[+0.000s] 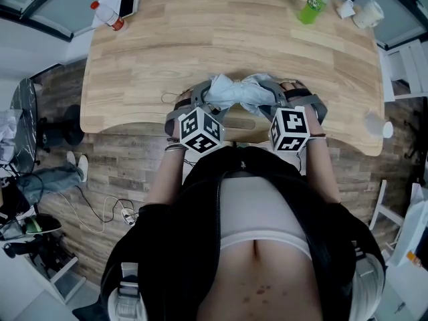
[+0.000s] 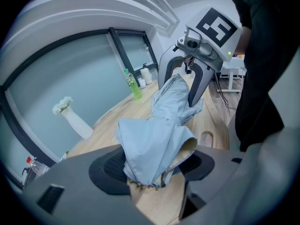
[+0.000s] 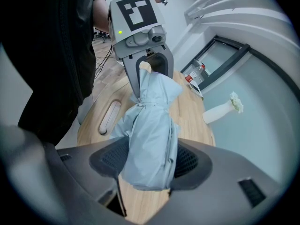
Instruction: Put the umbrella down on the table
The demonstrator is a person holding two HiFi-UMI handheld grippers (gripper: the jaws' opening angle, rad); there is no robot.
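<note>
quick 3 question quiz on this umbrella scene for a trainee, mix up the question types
1. True or false: the right tongs are empty.
2. Which stands on the table? A a laptop; B a white vase; C a frying pan.
3. Fill the blank: the bottle near the table's far right corner is ____.
Key: 1 false, the left tongs and right tongs are both shut on the light blue umbrella; 2 B; 3 green.
</note>
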